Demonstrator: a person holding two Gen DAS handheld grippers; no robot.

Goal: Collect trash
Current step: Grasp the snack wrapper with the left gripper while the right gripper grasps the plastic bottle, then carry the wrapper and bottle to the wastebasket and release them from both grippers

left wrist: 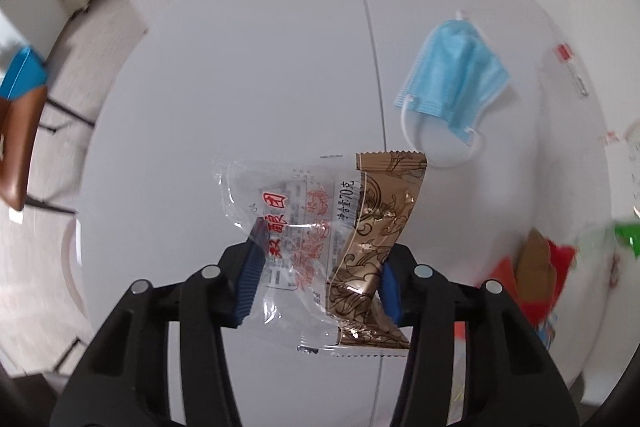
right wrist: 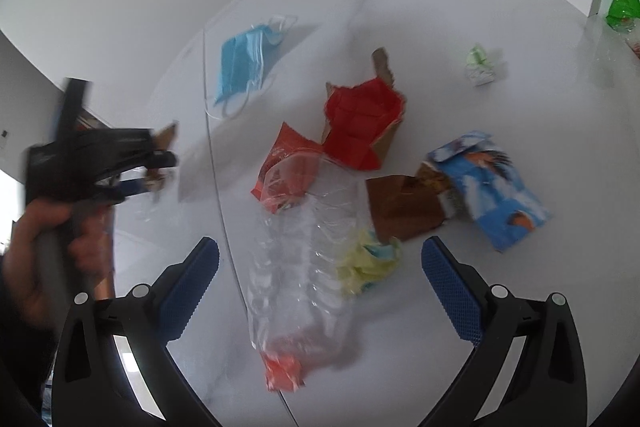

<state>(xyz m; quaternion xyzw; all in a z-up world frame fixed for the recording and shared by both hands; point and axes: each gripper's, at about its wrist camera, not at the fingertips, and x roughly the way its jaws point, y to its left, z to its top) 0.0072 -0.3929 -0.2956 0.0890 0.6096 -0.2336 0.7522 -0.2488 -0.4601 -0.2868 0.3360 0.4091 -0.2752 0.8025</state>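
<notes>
Now the left gripper (left wrist: 320,275) pinches the clear-and-gold wrapper (left wrist: 332,247) just above the white table (left wrist: 240,87); best to squeeze firmly so the slick film can't slip. The right gripper (right wrist: 320,287) hangs spread wide over the crushed plastic bottle (right wrist: 304,259): centre it, then close.

Both views are bright and evenly lit, with soft daylight washing the white table (right wrist: 400,7) almost shadowless; only faint grey shadows trail the blue face mask (left wrist: 452,75). Fisheye bending curves every edge into a dark vignette. Motion blur smears the left gripper (right wrist: 156,163) and the frame margins.
</notes>
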